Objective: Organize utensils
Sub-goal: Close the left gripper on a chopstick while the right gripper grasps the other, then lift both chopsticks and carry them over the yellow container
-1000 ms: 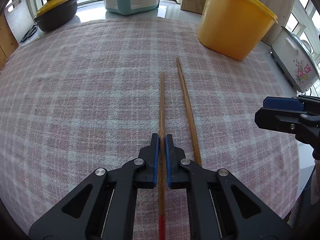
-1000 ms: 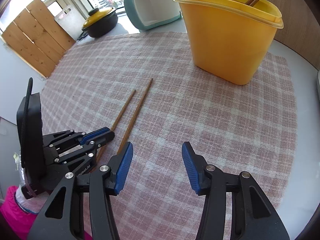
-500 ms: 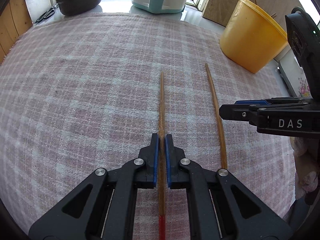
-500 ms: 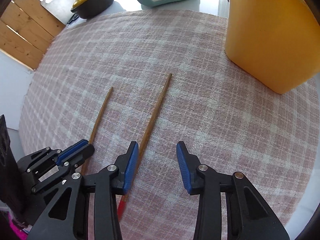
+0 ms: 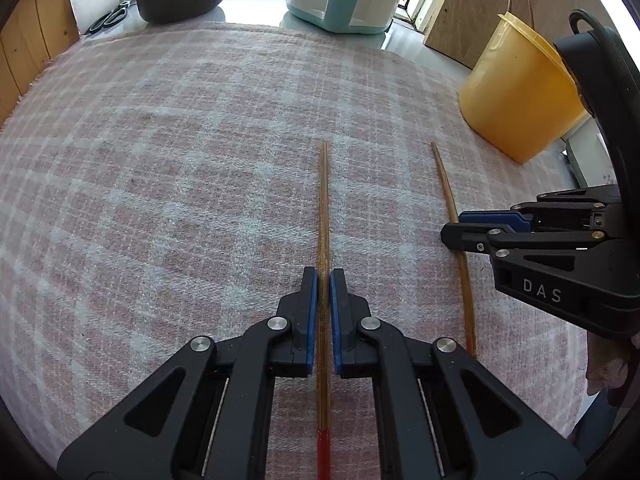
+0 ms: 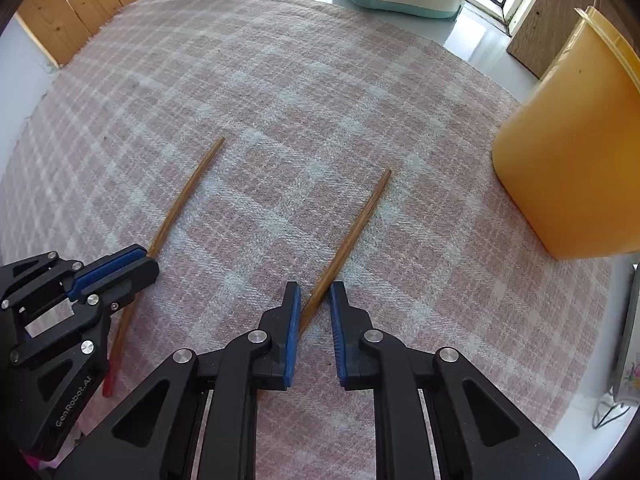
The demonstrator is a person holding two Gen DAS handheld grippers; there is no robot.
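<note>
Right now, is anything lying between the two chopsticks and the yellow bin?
Nothing visible: only bare plaid cloth lies between the right chopstick, the left chopstick and the yellow bin.

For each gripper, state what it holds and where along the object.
Left gripper: chopstick, gripped toward its red end. Right gripper: closing around the second chopstick, not yet clamped.
</note>
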